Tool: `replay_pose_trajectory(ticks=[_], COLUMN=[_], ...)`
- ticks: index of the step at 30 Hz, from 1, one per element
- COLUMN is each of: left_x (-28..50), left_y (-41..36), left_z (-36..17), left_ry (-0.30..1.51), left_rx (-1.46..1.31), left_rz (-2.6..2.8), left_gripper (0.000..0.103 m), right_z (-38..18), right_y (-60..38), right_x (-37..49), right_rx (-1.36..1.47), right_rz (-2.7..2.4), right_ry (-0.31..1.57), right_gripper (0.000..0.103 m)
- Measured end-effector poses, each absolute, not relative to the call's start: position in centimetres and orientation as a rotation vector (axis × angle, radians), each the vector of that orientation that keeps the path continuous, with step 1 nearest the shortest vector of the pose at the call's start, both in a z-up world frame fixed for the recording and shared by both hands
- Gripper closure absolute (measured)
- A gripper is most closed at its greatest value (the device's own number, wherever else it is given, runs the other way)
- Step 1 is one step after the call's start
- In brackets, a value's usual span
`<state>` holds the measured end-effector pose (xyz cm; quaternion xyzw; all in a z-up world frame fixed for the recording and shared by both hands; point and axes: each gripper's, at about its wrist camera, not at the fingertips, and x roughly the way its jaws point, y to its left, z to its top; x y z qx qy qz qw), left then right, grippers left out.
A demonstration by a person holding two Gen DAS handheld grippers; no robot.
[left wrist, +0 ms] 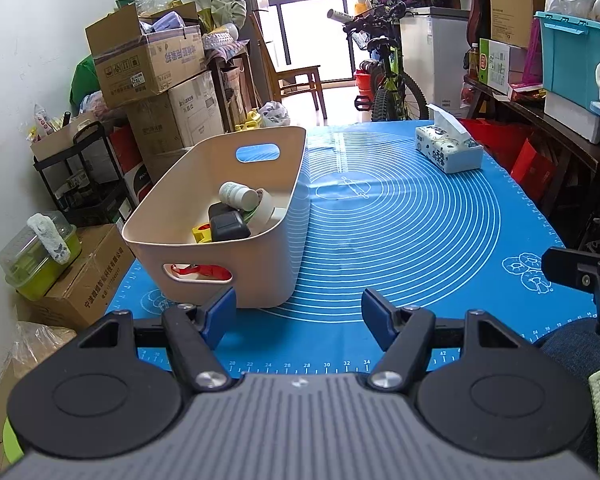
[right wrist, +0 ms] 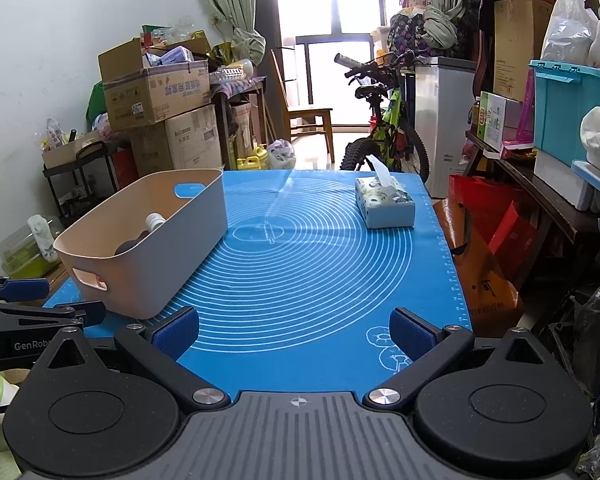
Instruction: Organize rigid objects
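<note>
Cluttered room, blue mat (left wrist: 400,240) on surface: beige bin (left wrist: 260,248) left of mat's centre holds rigid, light-looking bottle (left wrist: 238,194) and black box (left wrist: 228,227), best pinched across sides; left gripper (left wrist: 298,312) and right gripper (right wrist: 294,330) jaws wide apart, empty.

Basket (right wrist: 172,240) wall hides most items (right wrist: 134,244) inside.

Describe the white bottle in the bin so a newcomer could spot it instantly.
On the blue silicone baking mat stands a beige plastic bin with handle cut-outs. Inside, the white cylindrical bottle lies on its side atop the pile, paler and rounder than the black boxy item beneath it.
</note>
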<state>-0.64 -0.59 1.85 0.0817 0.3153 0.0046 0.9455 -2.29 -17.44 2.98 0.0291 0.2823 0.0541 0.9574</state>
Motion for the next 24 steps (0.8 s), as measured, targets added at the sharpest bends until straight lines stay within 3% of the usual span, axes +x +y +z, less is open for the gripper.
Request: replay_pose_trajectory(ticks=[24], left_x=[-0.7], left_y=[-0.42], left_z=[2.09], left_ry=[0.638], left_rx=[0.175], left_rz=[0.019], left_gripper=[0.033], right_z=[2.44], right_y=[-17.53], right_x=[-2.1], right_rx=[0.06], right_rz=[0.108], right_ry=[0.586], right_gripper=[0.002])
